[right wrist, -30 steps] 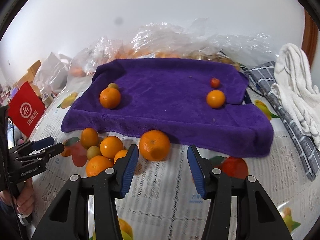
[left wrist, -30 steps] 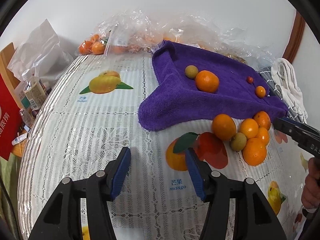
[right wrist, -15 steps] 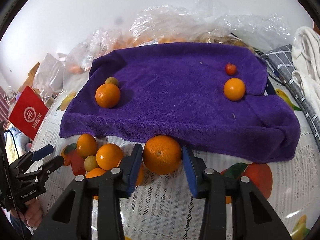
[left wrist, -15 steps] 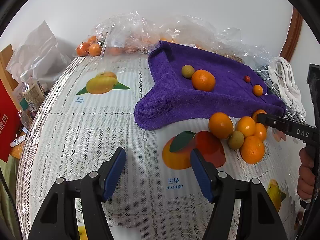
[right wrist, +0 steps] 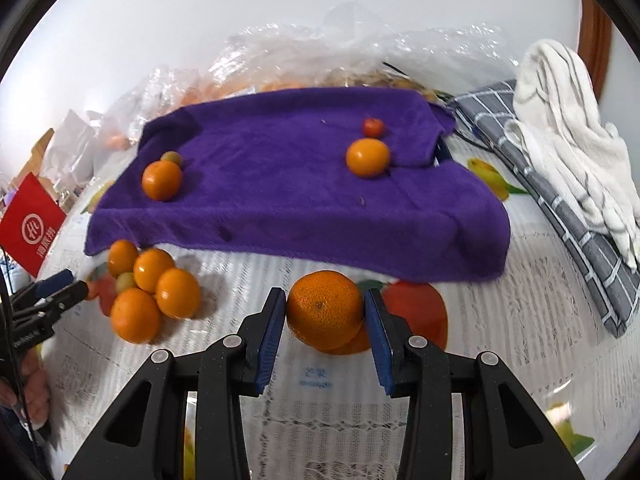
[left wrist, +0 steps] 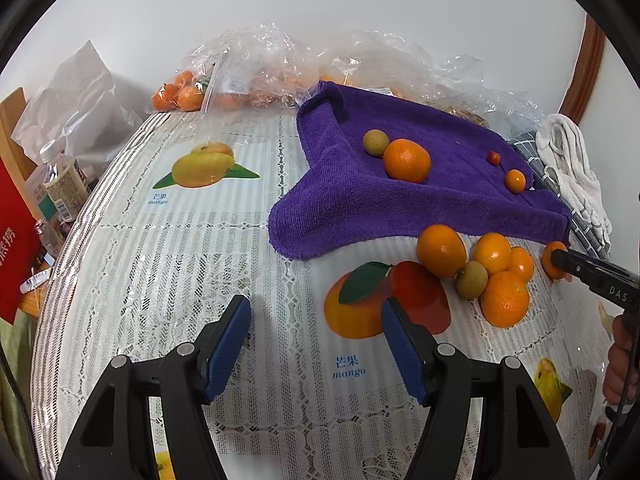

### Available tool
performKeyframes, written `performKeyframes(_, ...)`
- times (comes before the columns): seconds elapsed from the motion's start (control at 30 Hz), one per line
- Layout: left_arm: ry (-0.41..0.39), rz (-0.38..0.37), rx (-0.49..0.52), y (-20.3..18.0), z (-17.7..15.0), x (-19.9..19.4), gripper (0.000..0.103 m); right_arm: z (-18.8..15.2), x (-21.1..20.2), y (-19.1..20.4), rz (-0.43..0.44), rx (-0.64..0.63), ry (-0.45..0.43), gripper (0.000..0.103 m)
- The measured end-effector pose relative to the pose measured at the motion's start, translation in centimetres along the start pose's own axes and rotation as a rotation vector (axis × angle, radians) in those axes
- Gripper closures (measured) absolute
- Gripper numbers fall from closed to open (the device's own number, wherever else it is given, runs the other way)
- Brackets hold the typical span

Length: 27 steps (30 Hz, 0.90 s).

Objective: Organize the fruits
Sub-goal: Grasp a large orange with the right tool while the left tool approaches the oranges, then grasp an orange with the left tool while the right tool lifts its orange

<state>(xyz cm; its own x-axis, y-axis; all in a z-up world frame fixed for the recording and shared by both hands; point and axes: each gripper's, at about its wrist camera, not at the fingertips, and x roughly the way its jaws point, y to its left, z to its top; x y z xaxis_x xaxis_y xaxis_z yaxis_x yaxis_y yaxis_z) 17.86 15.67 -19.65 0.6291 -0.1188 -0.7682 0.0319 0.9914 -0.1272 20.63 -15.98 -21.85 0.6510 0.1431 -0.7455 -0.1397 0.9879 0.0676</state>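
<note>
Across the whole view spreads the surface (left wrist: 168,280), round, covered in a white lace-patterned cloth under glossy film, printed with fruit pictures and the word "mango" with Chinese characters. On its far right part lies a purple towel (right wrist: 304,208), thick and fuzzy, its near edge folded over. It carries four fruits: at the left an orange (right wrist: 161,180) touching a small green-brown fruit (right wrist: 172,157), at the right a smaller orange (right wrist: 367,157) with a tiny red fruit (right wrist: 373,127) just behind. Crinkled clear plastic bags (left wrist: 280,64) along the far wall hold more oranges. At the far right lie a grey checked cloth (right wrist: 576,216) and a rumpled white towel (right wrist: 568,140). At the left edge stands a red bag (right wrist: 30,224) with white characters, near labelled bottles (left wrist: 60,184).

Just near of the towel, a loose cluster of smooth oranges (left wrist: 480,264) surrounds one small greenish fruit. The right hand-held gripper (right wrist: 325,320) clasps a dimpled round orange (right wrist: 324,308) between its blue pads, just near the towel's edge. The left hand-held gripper (left wrist: 316,344) stands half open over bare cloth, nothing between its pads. "DAS" shows on the right one's black arm.
</note>
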Motion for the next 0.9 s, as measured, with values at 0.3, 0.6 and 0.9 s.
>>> performKeyframes(0.3, 0.025, 0.05, 0.029, -1.0, -0.4, -0.1, 0.03, -0.8, 1.2, 0.6, -0.024, -0.065, 0.037, 0.058)
performKeyframes(0.6, 0.016, -0.099, -0.005, -3.5, 0.8, -0.9, 0.035, -0.5, -0.2, -0.2, 0.018, -0.047, -0.004, 0.062)
performKeyframes(0.9, 0.039, -0.166, -0.084, -5.9, 3.2, 1.5, 0.052, 0.0, -2.8, -2.9, -0.004, -0.037, -0.034, 0.062)
